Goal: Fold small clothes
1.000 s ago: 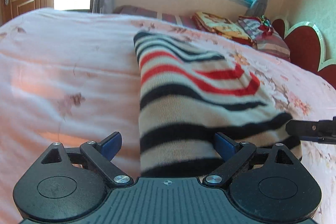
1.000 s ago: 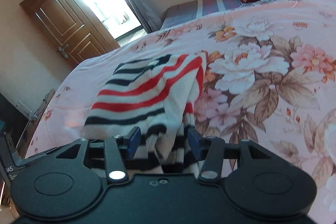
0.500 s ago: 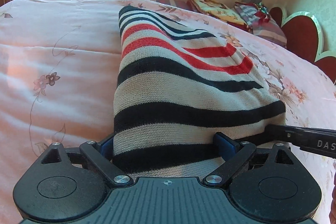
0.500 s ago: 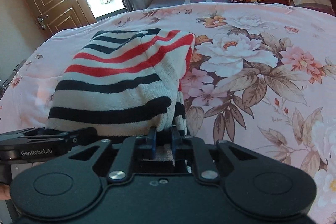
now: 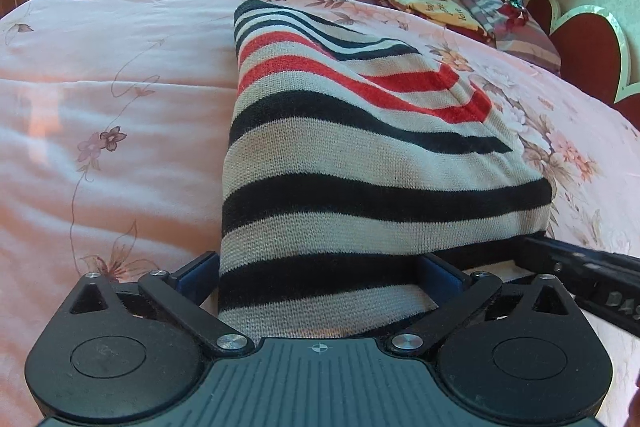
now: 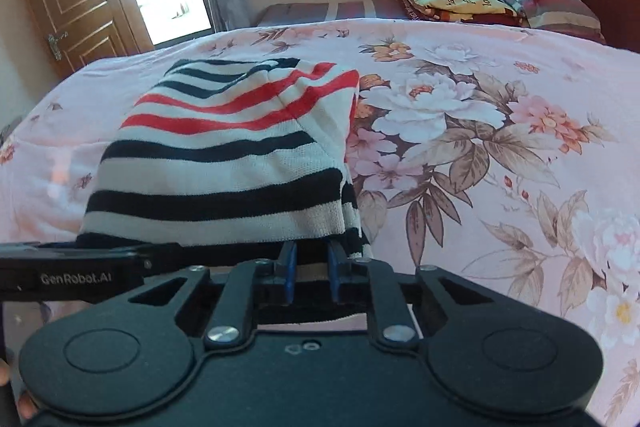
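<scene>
Since a second ago the striped sweater [image 5: 360, 163] has been brought closer to both cameras, its near hem drawn up between the jaws. The left hand-held gripper [image 5: 320, 275] is angled down at the bed [image 5: 100, 99], jaws opening to their widest around the hem, pads not seen pressing. The right hand-held gripper [image 6: 312, 267] — also tilted downward — is seen narrow, jaws opening slightly, dark hem fabric between its blue pads.
</scene>
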{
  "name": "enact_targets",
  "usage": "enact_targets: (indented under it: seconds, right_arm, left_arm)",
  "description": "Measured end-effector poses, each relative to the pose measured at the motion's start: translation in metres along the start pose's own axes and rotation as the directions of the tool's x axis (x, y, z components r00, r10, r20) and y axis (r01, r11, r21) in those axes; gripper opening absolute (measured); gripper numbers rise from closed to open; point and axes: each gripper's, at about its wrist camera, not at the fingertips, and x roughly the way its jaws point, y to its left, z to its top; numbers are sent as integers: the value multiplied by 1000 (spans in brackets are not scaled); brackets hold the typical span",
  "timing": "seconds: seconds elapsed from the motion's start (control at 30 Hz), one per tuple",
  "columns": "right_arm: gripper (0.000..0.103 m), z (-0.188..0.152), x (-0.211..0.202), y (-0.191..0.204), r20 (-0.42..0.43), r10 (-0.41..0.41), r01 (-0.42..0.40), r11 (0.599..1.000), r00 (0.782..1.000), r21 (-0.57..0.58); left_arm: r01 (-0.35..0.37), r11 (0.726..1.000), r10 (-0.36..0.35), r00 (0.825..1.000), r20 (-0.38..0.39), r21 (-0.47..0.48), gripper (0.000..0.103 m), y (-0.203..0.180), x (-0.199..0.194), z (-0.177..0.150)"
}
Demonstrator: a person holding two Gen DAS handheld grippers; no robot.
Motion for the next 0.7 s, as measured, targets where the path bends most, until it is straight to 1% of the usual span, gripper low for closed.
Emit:
enact_targets:
  seconds: [0.07,0.13,0.17,0.2,0.23,0.27,0.33,0.37,0.43,0.5,0.6,0.7]
  right_arm:
    - [30,0,-13,0,20,23,-24,999,1000,37]
    - [43,0,-27,0,46,26,-29,998,999,60]
    - [46,0,-32,0,57,25,-29,997,998,66]
    - [55,0,-37,1,63,21,-26,997,998,70]
    - [61,0,-41,1,66,19,-24,997,998,74]
    - [62,1,-45,1,67,23,-29,997,998,77]
    - [70,1,-52,0,57,33,-38,996,998,82]
    - [72,0,-56,-2,52,38,-43,995,998,88]
    - [79,-1,-62,-6,36,59,-63,992,998,108]
    - [81,-4,-69,-11,6,101,-101,985,995,136]
    - [86,-10,-82,-21,-13,149,-144,973,989,180]
    - [88,-15,-98,-26,-13,176,-172,971,984,168]
  left_arm:
    - [1,1000,-1,1000,-11,-13,103,2,-1,1]
    - [-8,999,7,999,-33,-35,103,2,-1,3]
    - [-17,999,15,999,-48,-42,103,2,-2,4]
    - [-31,998,28,997,-66,-48,103,1,-1,5]
    - [-44,998,40,996,-81,-53,103,1,-2,6]
    - [-58,997,52,994,-94,-57,103,0,-3,6]
    - [-90,993,81,990,-115,-75,103,-1,-7,5]
    - [-106,991,95,988,-126,-83,103,-1,-10,5]
    - [-125,987,109,983,-147,-100,103,-1,-18,3]
    - [-153,982,138,981,-135,-109,103,-2,-31,-1]
    - [-211,975,206,976,-77,-74,103,-7,-60,-10]
    - [-274,957,275,962,-4,-98,103,-11,-96,-20]
